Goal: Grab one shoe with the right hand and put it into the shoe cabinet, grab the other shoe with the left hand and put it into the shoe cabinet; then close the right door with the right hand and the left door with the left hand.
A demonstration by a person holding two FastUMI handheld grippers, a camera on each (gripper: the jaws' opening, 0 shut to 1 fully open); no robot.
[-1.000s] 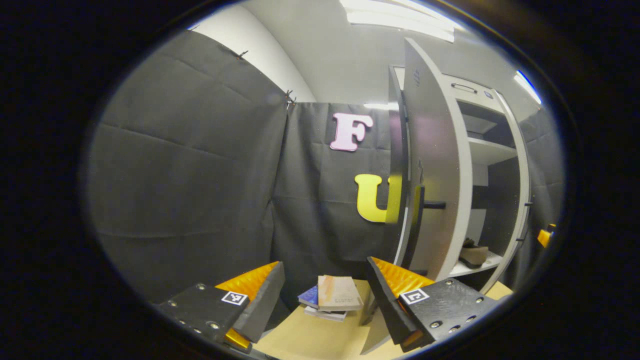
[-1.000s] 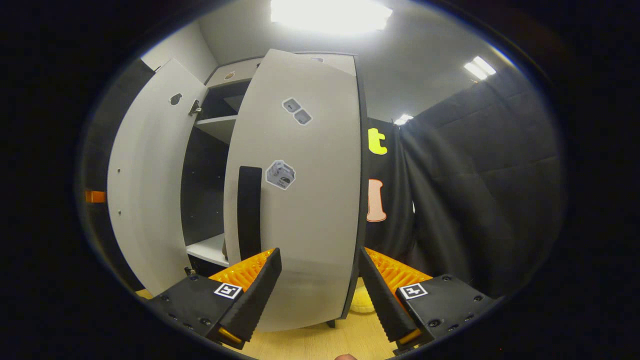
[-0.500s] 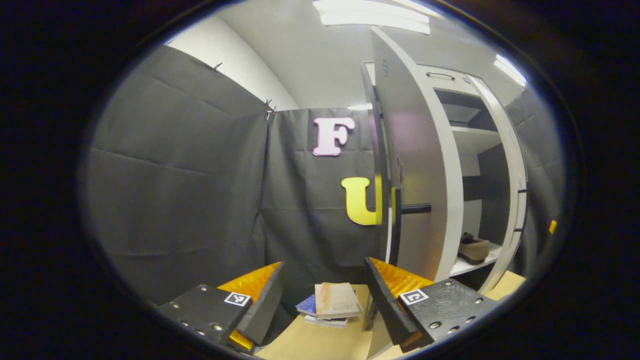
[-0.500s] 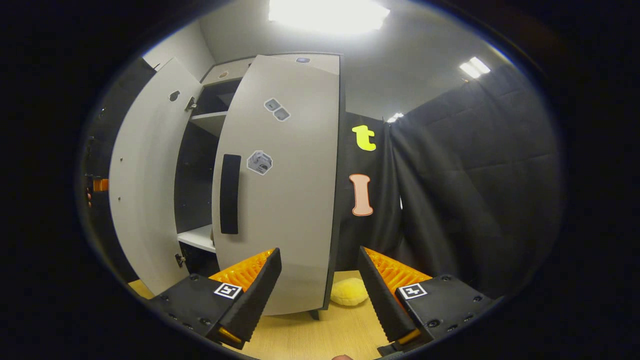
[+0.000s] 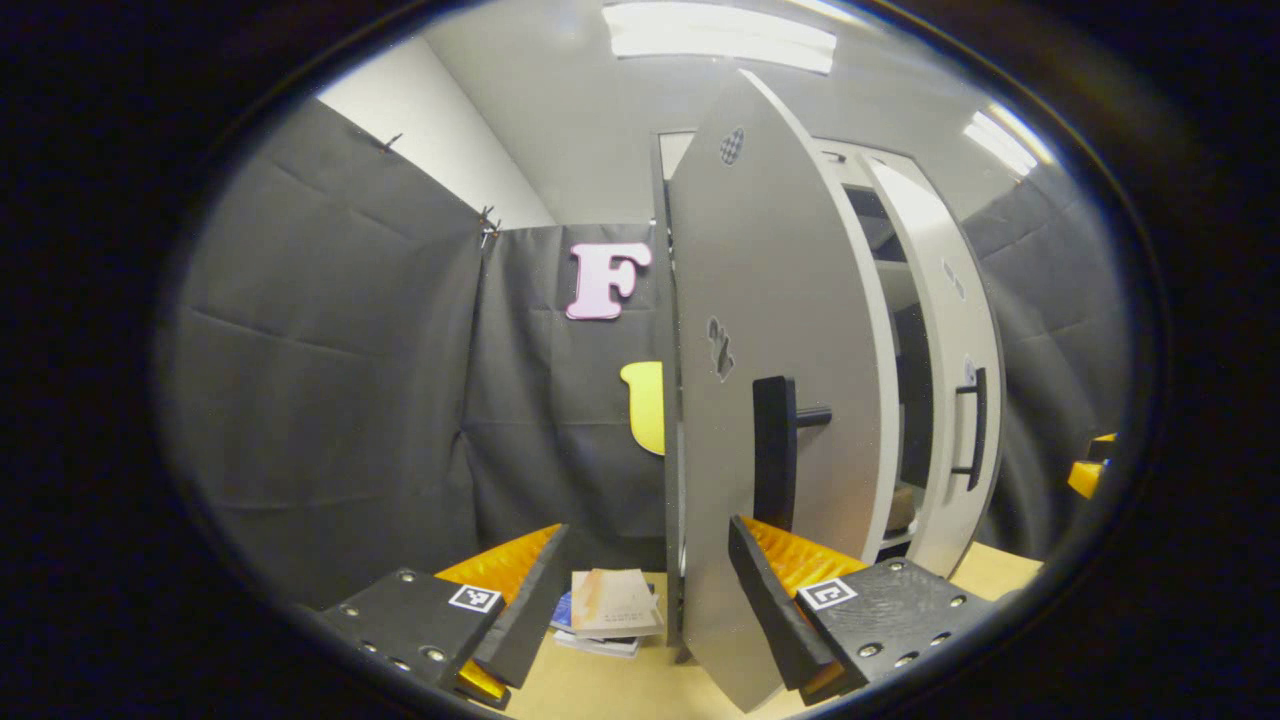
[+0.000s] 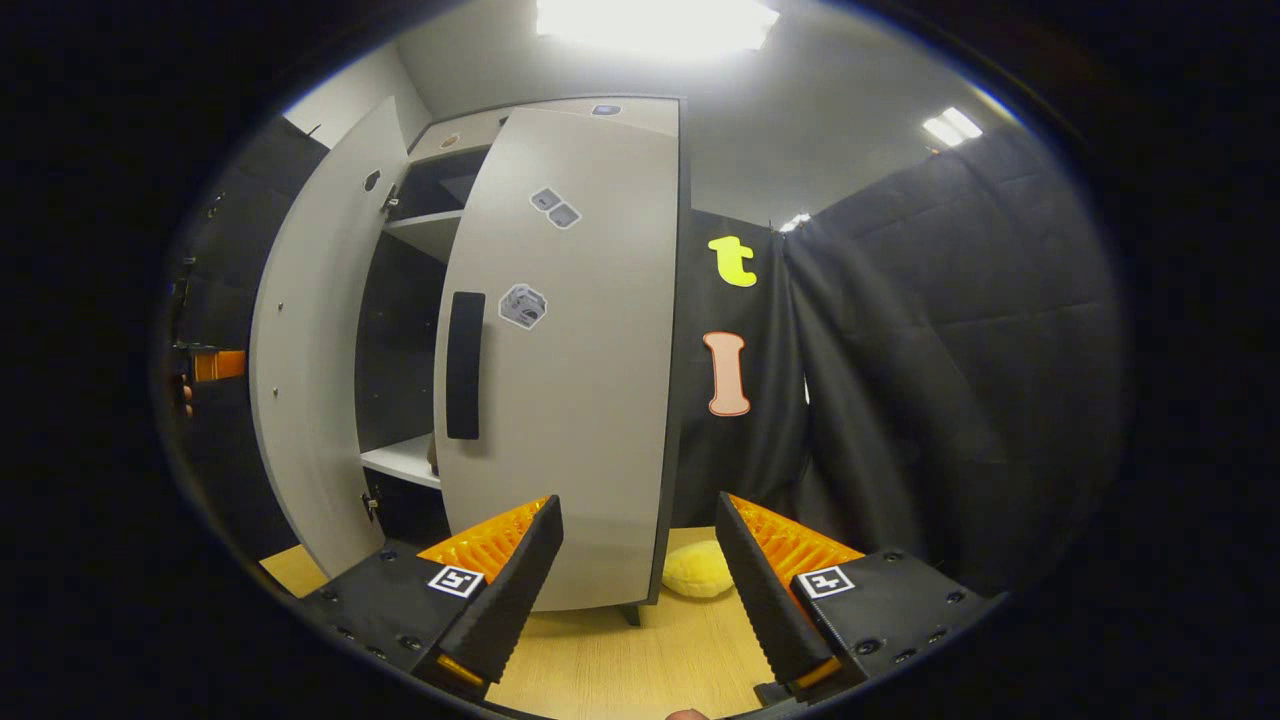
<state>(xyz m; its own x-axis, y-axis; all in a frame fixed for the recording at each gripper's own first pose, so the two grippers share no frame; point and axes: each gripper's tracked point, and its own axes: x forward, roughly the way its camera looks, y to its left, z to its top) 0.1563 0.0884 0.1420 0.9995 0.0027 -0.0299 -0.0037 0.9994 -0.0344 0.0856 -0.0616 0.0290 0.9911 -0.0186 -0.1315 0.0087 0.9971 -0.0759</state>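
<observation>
I see the shoe cabinet (image 6: 640,105), tall, pale grey, long axis upright, standing on the wooden floor (image 6: 620,665) w/ its front toward me. Right door (image 6: 565,380) is nearly closed, black bar handle (image 6: 464,365) upright near its free edge, stickers above. Left door (image 5: 770,400) is part-open, edge toward my left gripper (image 5: 645,590), black handle (image 5: 775,465) facing out. A shoe (image 5: 900,508) peeks thru the gap on a low shelf; can't tell more. Left gripper: fingers spread, holding nothing. Right gripper (image 6: 640,580): fingers spread too, empty, just before right door. Books (image 5: 610,612) stacked on floor by the cabinet's left corner; yellow plush (image 6: 698,572) by its right corner.
</observation>
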